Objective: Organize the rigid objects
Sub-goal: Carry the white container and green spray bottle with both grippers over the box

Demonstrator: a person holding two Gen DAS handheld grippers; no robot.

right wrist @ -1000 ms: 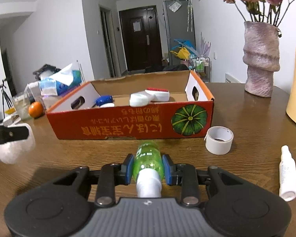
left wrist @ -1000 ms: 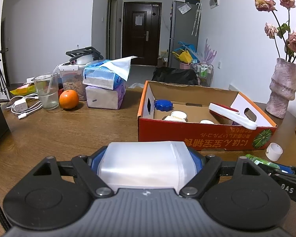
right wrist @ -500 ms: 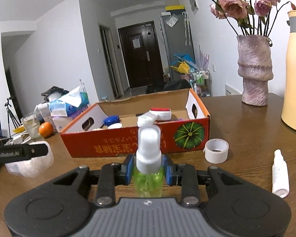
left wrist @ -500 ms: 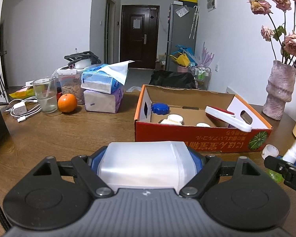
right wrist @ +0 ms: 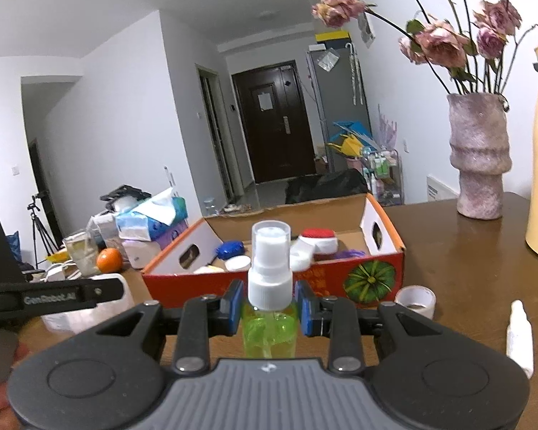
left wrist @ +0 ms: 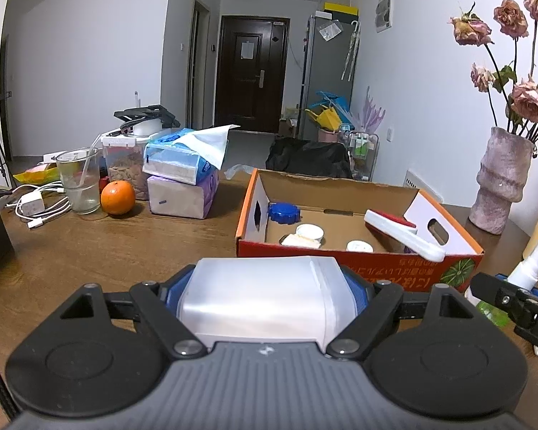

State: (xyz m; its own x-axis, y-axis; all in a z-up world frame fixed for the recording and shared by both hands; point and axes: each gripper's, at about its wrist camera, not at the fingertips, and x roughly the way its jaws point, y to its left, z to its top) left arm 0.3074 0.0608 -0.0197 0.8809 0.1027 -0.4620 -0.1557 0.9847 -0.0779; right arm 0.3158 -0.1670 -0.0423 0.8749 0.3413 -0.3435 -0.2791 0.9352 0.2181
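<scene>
Your left gripper (left wrist: 265, 286) clamps jar (left wrist: 258, 297) | right gripper (right wrist: 269, 304) clamps spray bottle (right wrist: 269, 286) | box (right wrist: 305, 279) ahead, tape (right wrist: 414, 297) beside it

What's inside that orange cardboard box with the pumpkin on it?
Inside the cardboard box: a blue lid, white round lids, a white and red brush, something purple. The near wall hides the floor behind it.

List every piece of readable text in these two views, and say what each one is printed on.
"GenRobot.AI": on the left gripper finger, right wrist view.
"DA", cut off: on the right gripper, left wrist view.
Yellow characters on the cardboard box: upside down, unreadable.
Door notice: too blurred.
</scene>
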